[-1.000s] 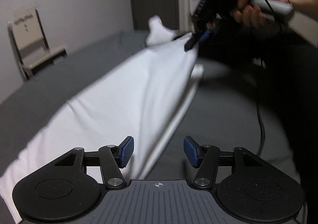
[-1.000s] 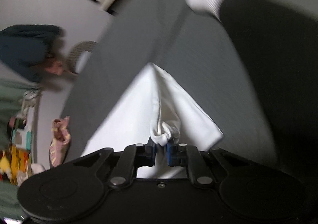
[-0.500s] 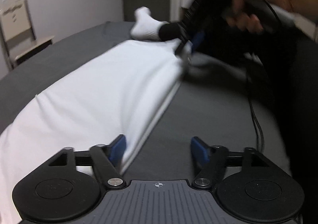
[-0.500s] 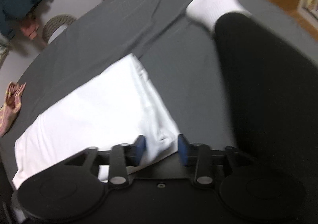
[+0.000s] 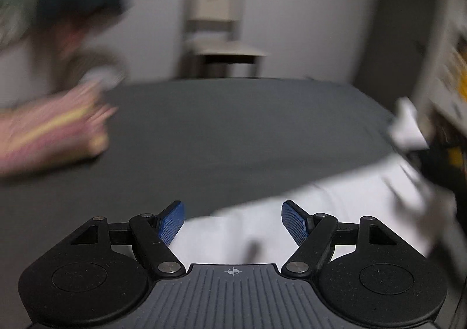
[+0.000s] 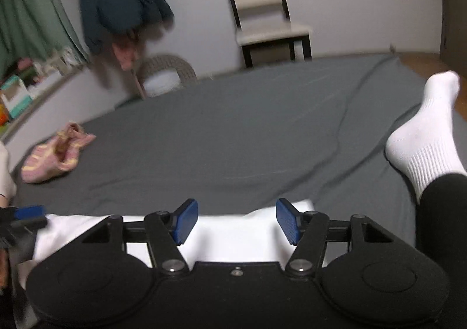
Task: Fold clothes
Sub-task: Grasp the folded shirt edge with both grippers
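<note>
Both the left gripper (image 5: pixel 232 222) and right gripper (image 6: pixel 236 219) gape wide, empty, above the white garment (image 6: pixel 233 237).

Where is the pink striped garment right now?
In the right wrist view the pink striped garment lies crumpled at far left on the grey bed, well apart from the white cloth.

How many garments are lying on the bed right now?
2. A white garment lies flat just under the open right claw; a pink-and-yellow striped garment is bunched at the bed's far left edge. More may lie outside the frame.
</note>
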The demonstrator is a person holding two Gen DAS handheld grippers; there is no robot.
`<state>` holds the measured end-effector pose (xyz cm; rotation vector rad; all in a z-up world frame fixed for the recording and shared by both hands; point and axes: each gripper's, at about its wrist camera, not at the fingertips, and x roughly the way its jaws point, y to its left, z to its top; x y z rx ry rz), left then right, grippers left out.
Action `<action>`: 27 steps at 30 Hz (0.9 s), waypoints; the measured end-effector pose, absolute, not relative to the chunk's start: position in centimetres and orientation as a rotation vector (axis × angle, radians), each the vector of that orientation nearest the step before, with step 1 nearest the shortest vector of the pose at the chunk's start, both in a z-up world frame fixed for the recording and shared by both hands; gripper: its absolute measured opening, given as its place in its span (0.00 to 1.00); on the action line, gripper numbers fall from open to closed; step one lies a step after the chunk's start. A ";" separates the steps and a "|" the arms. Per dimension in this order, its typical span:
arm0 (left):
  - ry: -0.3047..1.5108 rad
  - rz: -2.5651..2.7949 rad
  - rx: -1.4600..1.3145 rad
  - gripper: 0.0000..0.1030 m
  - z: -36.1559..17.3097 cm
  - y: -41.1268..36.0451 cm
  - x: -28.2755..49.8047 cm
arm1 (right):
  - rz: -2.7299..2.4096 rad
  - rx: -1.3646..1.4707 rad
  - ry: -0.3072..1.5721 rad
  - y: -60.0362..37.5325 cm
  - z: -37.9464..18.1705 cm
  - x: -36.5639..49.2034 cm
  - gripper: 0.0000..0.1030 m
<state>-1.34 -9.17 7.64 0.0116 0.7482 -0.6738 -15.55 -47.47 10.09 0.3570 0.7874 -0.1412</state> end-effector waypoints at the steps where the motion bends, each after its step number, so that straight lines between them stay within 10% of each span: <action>1: 0.786 -0.647 -0.039 0.72 7.6 -8.0 0.1 | -0.128 0.381 0.831 -48.6 9.7 -15.1 0.56; 7: 0.991 -0.585 -0.169 0.71 6.0 -5.5 5.5 | -0.085 0.545 0.947 -53.2 6.0 -13.2 0.49; 15: 1.060 -0.523 -0.237 0.16 2.4 -7.4 4.8 | -0.082 0.670 0.942 -54.3 3.5 -13.0 0.18; 27: 0.870 -0.357 -0.141 0.07 2.9 -6.4 2.2 | -0.191 0.554 0.844 -53.7 4.8 -14.3 0.07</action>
